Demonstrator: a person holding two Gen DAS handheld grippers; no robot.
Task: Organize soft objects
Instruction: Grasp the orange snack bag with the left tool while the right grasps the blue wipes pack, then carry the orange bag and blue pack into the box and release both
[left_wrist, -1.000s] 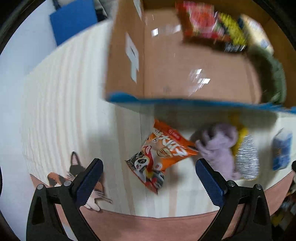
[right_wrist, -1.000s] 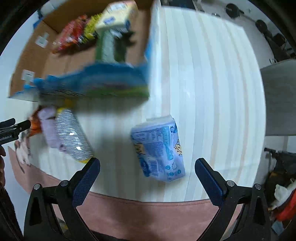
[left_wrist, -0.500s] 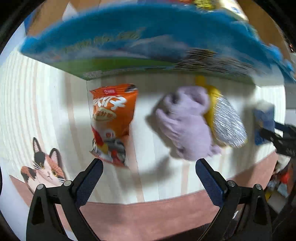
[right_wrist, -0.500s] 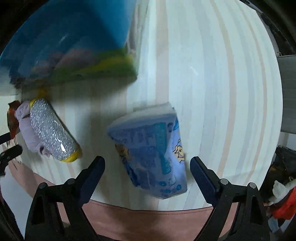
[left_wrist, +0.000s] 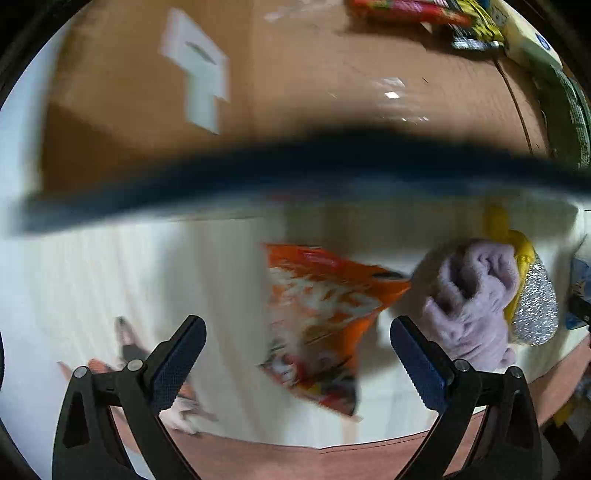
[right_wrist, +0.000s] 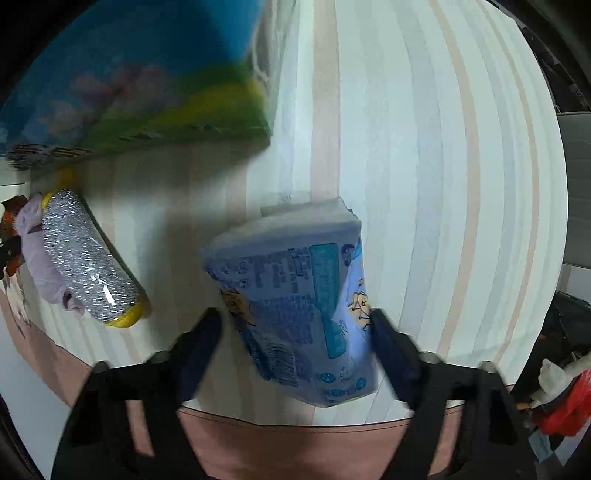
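On the striped tabletop (right_wrist: 424, 147), close to its front edge, the blue tissue pack (right_wrist: 299, 299) lies between the fingers of the right gripper (right_wrist: 295, 328). The jaws stand wide on both sides of the pack; the picture is blurred there, so I cannot tell if the pads touch it. To the right of the pack the tabletop is bare up to its curved edge. To the left lies a silver scouring sponge (right_wrist: 86, 269) with a yellow rim, and a lilac cloth (right_wrist: 35, 254) rests against its far side. Behind them stands the cardboard box (right_wrist: 140, 74), with its blue and green printed wall facing the camera.

In the left wrist view, the left gripper (left_wrist: 297, 354) has its jaws wide open and holds nothing. Between and beyond its fingers lies an orange snack bag (left_wrist: 321, 314), flat on the table. The lilac cloth (left_wrist: 476, 299) lies just beside the bag's right corner, touching the silver scouring sponge (left_wrist: 535, 314). The blue rim of the cardboard box (left_wrist: 129, 110) crosses the view above them, and its brown inside shows some packets in the far corner. A cat picture (left_wrist: 129, 339) is near the left finger, at the table edge.
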